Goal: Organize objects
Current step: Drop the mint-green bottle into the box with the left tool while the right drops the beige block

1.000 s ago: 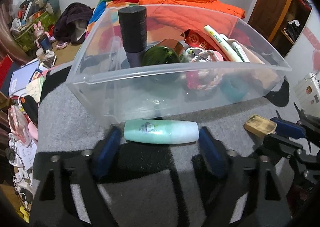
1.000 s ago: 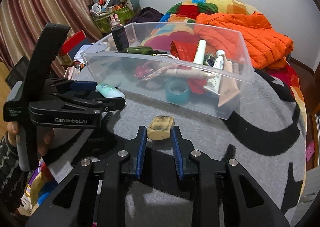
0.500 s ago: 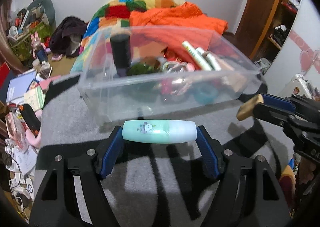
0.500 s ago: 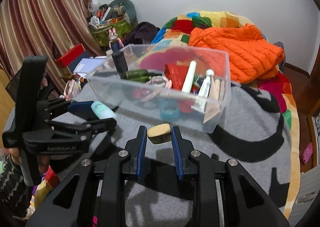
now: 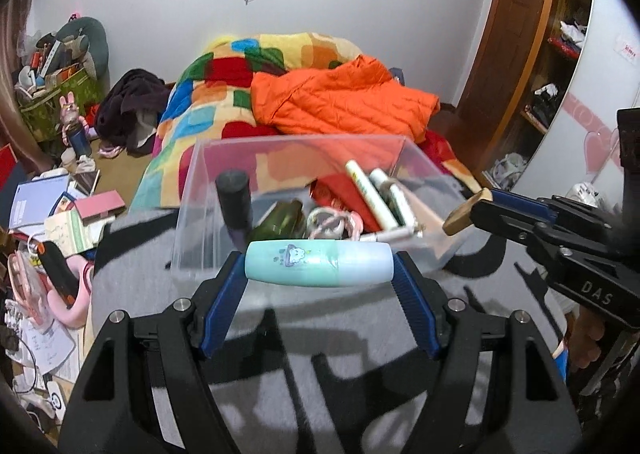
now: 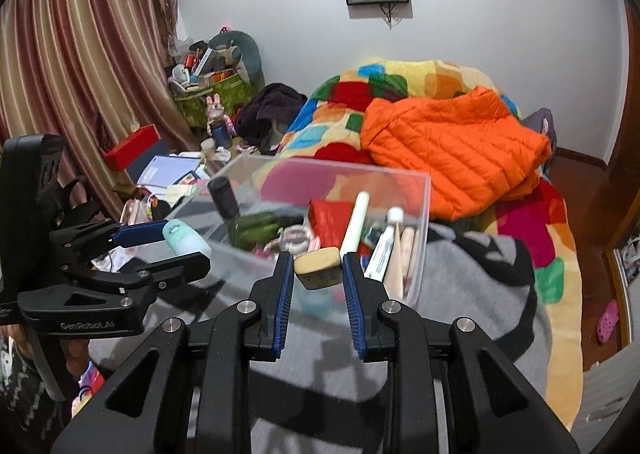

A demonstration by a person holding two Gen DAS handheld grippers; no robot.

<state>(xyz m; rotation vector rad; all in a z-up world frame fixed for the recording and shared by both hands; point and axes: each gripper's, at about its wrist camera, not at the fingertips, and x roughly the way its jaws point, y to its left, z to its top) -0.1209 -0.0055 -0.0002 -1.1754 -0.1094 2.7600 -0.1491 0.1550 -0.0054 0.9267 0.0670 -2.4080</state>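
In your left wrist view, your left gripper (image 5: 320,278) grasps the mint bottle (image 5: 318,264) end to end, raised level before the clear bin (image 5: 192,213) so it can clear the near wall; a dark bottle (image 5: 234,199) stands just inside.

In your right wrist view, your right gripper (image 6: 318,274) clamps the tan block (image 6: 318,268) above the bin's front rim, with white tubes (image 6: 354,228) crowding the space below.
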